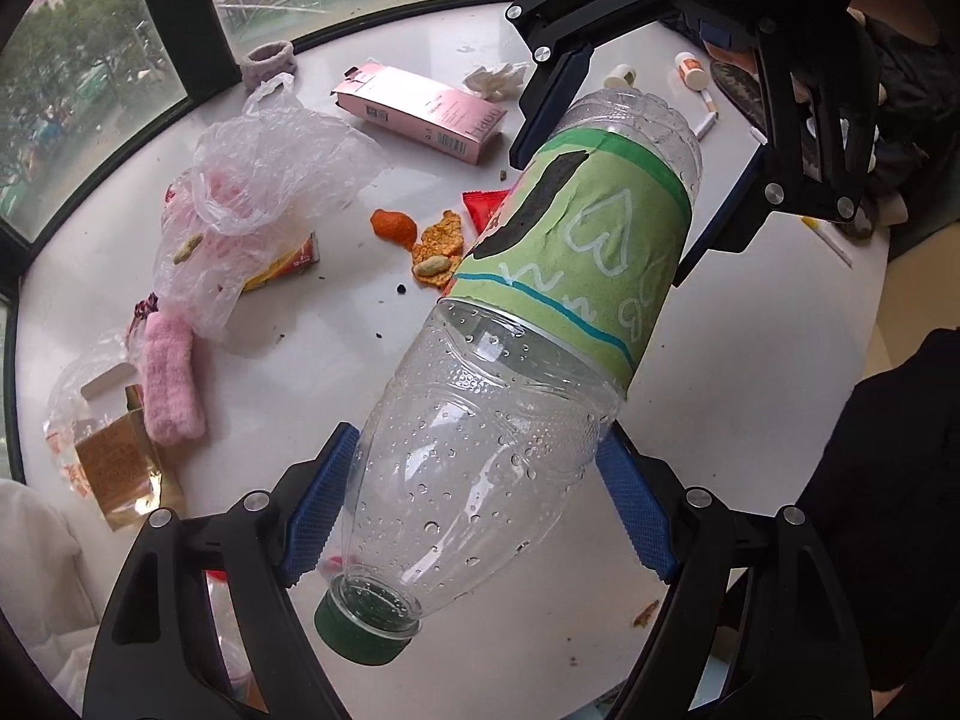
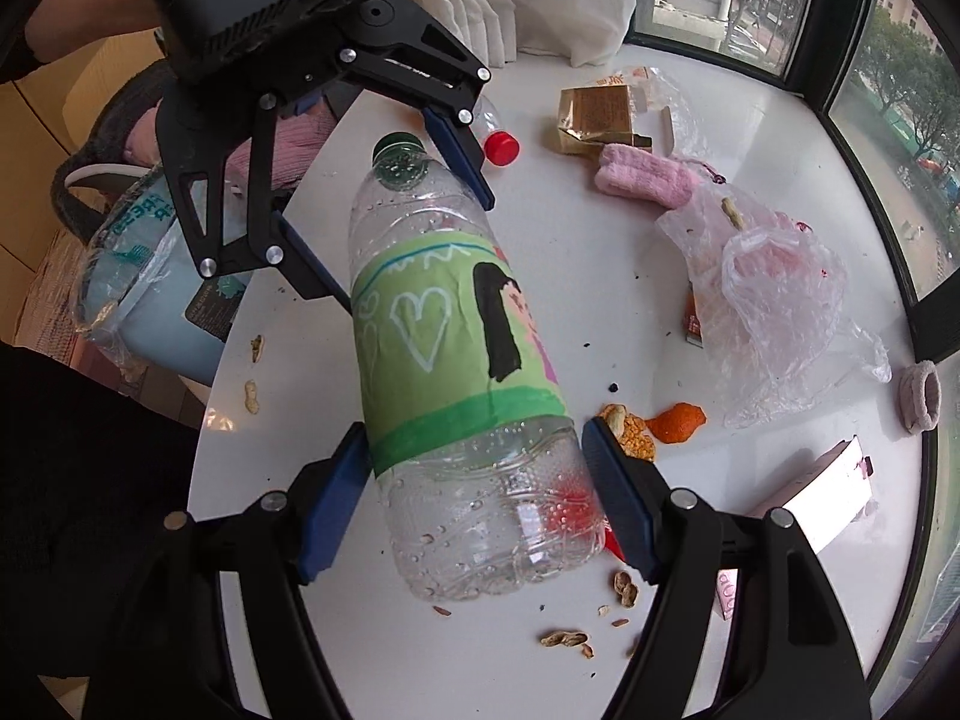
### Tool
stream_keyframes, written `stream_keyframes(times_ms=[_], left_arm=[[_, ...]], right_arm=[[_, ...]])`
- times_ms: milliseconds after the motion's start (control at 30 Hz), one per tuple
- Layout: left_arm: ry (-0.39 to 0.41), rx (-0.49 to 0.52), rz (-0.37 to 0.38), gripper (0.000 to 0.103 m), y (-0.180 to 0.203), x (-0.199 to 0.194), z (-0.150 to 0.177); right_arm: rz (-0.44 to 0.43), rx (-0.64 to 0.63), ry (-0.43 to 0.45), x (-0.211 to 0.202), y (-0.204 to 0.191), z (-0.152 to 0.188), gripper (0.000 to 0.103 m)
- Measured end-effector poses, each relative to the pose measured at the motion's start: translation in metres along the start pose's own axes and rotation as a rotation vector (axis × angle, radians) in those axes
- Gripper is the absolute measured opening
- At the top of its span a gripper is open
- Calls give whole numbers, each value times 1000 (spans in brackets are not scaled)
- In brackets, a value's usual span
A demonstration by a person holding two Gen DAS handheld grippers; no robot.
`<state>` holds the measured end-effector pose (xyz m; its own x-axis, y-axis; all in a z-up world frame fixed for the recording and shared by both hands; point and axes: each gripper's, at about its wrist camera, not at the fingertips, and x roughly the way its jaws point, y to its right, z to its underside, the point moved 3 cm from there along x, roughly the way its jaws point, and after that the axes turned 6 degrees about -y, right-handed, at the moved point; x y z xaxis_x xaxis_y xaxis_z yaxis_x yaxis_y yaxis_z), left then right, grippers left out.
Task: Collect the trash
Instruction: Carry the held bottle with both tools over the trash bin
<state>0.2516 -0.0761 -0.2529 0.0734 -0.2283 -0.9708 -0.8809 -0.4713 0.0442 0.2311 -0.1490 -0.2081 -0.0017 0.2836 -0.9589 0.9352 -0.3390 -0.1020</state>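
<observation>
The left gripper has its 2 blue pads clamped on the neck end of the bottle, just above the green cap. The right gripper is clamped on the bottle's base end, so the bottle hangs tilted between both grippers above the white table. Beyond it on the table lie orange peel and crumbs, a crumpled plastic bag, a pink sock and a pink box. Peanut shells are scattered near the right gripper. A red-capped bottle lies farther off.
</observation>
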Motion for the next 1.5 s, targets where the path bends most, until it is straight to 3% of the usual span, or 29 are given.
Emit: stream_keyframes(times_ms=[333, 833, 1200, 1500], left_arm=[[52, -142, -88, 77, 36, -64, 81], [37, -382, -186, 77, 101, -118, 228], [32, -512, -197, 77, 153, -130, 312], [32, -561, -180, 77, 182, -124, 354]], right_arm=[[-6, -175, 18, -20, -72, -50, 69], [-87, -427, 20, -1, -199, -122, 69], [-144, -551, -20, 26, -278, -147, 69], [-171, -596, -70, 50, -323, -154, 68]])
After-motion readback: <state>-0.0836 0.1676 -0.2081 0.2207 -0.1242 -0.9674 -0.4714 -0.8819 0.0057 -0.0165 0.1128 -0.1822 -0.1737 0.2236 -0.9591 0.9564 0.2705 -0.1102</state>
